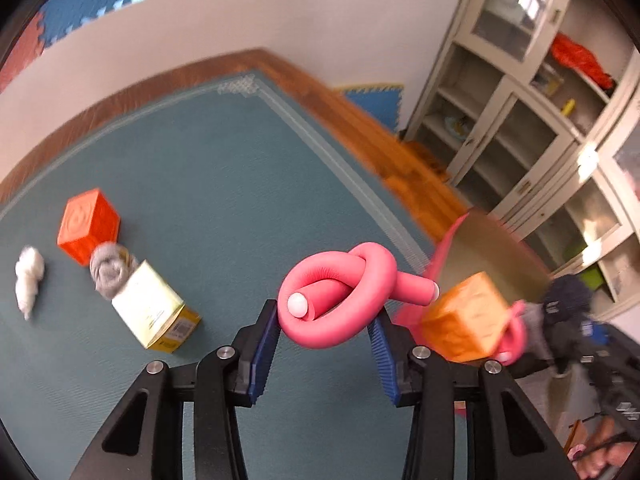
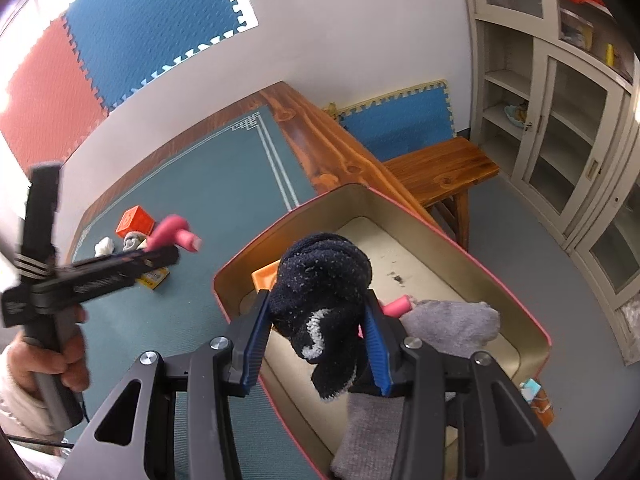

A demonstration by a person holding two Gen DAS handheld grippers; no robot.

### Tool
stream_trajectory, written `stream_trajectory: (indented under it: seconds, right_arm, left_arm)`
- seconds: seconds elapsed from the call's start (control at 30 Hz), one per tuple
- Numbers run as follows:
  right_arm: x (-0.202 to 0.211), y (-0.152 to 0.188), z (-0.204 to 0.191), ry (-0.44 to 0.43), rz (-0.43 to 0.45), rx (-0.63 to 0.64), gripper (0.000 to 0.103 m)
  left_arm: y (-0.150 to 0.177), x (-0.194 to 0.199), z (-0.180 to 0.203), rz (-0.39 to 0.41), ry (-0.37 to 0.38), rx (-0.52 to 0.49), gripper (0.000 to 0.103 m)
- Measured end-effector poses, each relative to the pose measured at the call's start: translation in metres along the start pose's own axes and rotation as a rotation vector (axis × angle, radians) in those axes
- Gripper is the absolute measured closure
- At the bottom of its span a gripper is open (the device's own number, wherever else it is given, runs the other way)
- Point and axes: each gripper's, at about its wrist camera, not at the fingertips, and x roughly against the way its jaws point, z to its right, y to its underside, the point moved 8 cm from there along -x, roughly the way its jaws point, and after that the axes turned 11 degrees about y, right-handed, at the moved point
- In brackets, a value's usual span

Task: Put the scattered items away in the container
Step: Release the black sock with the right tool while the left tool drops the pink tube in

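My left gripper [image 1: 326, 312] is shut on a pink foam tube [image 1: 340, 300] tied in a knot, held above the green mat. In the right wrist view that tube [image 2: 176, 232] hangs left of the container [image 2: 480, 258], a red-rimmed tin with tan walls. My right gripper [image 2: 316, 300] is shut on a balled dark navy sock [image 2: 320, 280] over the tin's near end. Inside the tin lie a grey sock [image 2: 452, 320], an orange block [image 2: 264, 274] and a pink tube end [image 2: 396, 306]. On the mat remain an orange cube [image 1: 88, 224], a grey sock [image 1: 106, 270], a white wad [image 1: 28, 280] and a yellow-white box [image 1: 152, 308].
The green mat [image 1: 200, 160] covers a wooden table whose edge [image 2: 320, 140] runs behind the tin. A wooden bench [image 2: 440, 168] and a tall cabinet [image 2: 560, 120] stand beyond. A person's hand [image 2: 48, 360] holds the left gripper. A small carton [image 2: 536, 396] lies right of the tin.
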Motion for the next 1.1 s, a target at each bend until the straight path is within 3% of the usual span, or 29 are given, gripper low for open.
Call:
stream_trajectory:
  seconds: [0.37, 0.47, 0.53, 0.57, 0.6, 0.67, 1.1]
  right_arm:
    - [0.014, 0.005, 0.033, 0.027, 0.011, -0.047, 0.055]
    - [0.017, 0.007, 0.043, 0.034, 0.011, -0.071, 0.045]
    - [0.02, 0.007, 0.048, 0.04, 0.018, -0.082, 0.033]
    - [0.022, 0.006, 0.051, 0.044, 0.024, -0.085, 0.031]
    - [0.023, 0.006, 0.053, 0.045, 0.028, -0.087, 0.03]
    - [0.024, 0.006, 0.056, 0.046, 0.032, -0.092, 0.03]
    - [0.016, 0.006, 0.03, -0.011, 0.017, -0.055, 0.03]
  left_arm:
    - [-0.017, -0.017, 0.102, -0.015, 0.126, -0.128, 0.057]
    - [-0.016, -0.016, 0.119, -0.026, 0.148, -0.153, 0.056]
    - [-0.015, -0.015, 0.129, -0.035, 0.172, -0.157, 0.054]
    - [-0.015, -0.016, 0.133, -0.036, 0.186, -0.158, 0.044]
    - [-0.016, -0.016, 0.137, -0.035, 0.2, -0.159, 0.025]
    - [-0.017, -0.013, 0.141, -0.011, 0.192, -0.16, 0.018]
    - [-0.003, 0.005, 0.088, 0.006, 0.103, -0.023, 0.018]
